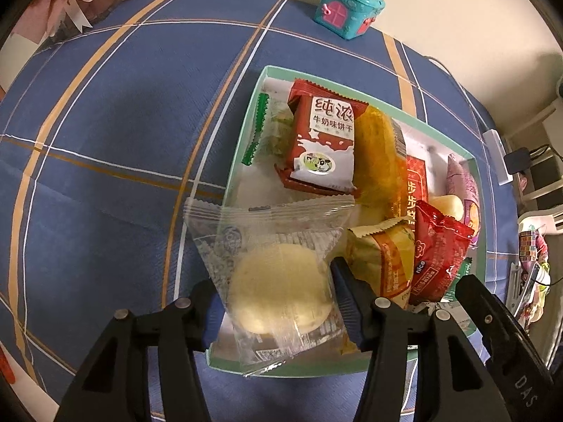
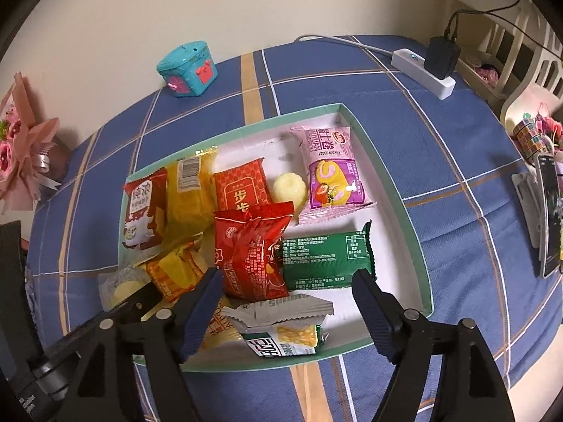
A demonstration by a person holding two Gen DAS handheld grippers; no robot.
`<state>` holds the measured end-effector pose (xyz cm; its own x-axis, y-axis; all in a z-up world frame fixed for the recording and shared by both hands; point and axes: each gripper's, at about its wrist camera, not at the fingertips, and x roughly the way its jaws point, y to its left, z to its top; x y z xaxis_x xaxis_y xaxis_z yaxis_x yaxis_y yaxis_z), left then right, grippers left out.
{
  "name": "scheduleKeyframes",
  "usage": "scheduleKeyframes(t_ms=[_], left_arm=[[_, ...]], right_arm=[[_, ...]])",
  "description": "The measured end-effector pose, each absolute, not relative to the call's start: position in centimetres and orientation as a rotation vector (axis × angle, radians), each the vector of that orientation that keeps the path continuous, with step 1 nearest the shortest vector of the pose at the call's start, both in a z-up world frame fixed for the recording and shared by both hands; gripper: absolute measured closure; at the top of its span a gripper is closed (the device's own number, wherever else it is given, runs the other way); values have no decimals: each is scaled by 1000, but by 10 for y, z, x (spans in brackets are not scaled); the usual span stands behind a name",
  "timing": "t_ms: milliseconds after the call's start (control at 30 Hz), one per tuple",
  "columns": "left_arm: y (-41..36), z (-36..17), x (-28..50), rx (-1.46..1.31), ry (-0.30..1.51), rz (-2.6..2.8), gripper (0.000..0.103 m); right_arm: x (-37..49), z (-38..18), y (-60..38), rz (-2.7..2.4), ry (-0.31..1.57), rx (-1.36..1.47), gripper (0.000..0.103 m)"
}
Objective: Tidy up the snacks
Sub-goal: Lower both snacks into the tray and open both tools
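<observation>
With our left hand-held gripper [image 1: 278, 290] clamped on the clear-wrapped pastry [image 1: 281, 292] over the tray's [image 1: 246, 119] near corner, right hand-held gripper [image 2: 286, 302] apart and empty, we judge lowering and releasing comes next.

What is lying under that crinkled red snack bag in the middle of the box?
The crinkled red bag lies over the edge of a flat red packet and one end of the green packet. Anything directly beneath its middle is covered, so that cannot be seen.
</observation>
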<state>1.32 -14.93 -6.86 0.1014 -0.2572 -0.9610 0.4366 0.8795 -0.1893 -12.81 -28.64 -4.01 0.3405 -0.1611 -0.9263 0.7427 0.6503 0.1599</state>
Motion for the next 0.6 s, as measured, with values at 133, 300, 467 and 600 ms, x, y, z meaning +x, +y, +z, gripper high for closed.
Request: scheduleKeyframes(t_ms=[133,300,467,600], left_arm=[[-152,-77,13,163,1404,-515,43],[-153,-75,11,169,1404,-523,31],[-157,-73,10,142,1406,-545,22],[-155,-65,9,121,1392,-566,12]], right_arm=[[-126,-42,-286,-650,1080,625,12],[-125,-41,-285,-653,1072,605,0],[-126,-39,-287,-658,1055,611,0],[-132,-34,-291,-673,1024,635,0]])
